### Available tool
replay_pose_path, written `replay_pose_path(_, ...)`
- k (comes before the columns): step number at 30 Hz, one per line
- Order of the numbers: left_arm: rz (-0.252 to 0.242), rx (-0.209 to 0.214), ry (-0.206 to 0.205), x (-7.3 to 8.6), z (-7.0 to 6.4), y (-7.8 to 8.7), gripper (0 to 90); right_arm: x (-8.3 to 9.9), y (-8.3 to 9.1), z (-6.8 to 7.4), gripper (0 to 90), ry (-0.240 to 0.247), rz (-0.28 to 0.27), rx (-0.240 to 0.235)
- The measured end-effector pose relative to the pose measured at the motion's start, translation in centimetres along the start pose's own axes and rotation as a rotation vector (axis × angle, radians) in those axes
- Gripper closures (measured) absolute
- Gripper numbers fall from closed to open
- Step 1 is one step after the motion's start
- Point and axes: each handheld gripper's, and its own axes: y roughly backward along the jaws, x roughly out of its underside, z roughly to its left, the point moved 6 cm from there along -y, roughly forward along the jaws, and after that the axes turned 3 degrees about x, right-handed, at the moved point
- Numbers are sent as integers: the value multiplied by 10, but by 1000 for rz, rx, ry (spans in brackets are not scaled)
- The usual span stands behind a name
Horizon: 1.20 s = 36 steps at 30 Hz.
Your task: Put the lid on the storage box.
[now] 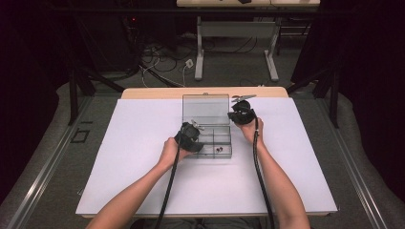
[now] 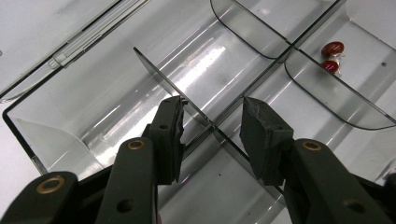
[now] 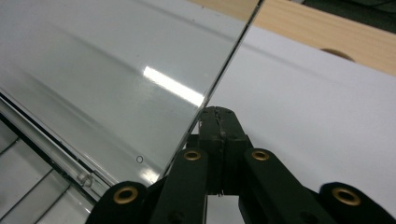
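A: Item one — clear compartment box [image 1: 212, 143], where does it lie?
B: Mid-table on the white sheet [image 1: 143, 157], lid [image 1: 206, 109] raised and leaning back toward the far edge. Internal dividers [image 2: 187, 100] split the tray into several bays.

A: Contents?
B: Two small red beads [image 2: 332, 56], touching one another, in one bay toward the tray's near right in the high view. In the left gripper view they sit upper right, well apart from the jaws.

A: Left gripper [image 1: 190, 135]?
B: Over the tray's left half. Jaws spread, gripping nothing. In its own view the pads [image 2: 170, 135] stand either side of a thin upright divider wall where it crosses another — the wall runs through the gap between them. Whether either pad touches it, I cannot tell.

A: Right gripper [image 1: 241, 114]?
B: At the lid's right edge, beside the upper right corner of the box. Its own view shows the fingertips [image 3: 219, 122] pressed together, with the lid's edge running down to them and seemingly pinched there.

A: Surroundings?
B: Wooden table edge [image 1: 200, 91] beyond the sheet; cables on the floor [image 1: 162, 67] behind.
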Motion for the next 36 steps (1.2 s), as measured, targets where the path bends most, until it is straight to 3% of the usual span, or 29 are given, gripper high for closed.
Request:
replay_pose_path(15, -1, -2, 0, 0, 0, 0, 590, -12, 11, 2, 900, 37, -85, 9)
replay_pose_path(36, -19, 5, 4, 0, 0, 0, 588, -18, 24, 7, 900, 62, -111, -10)
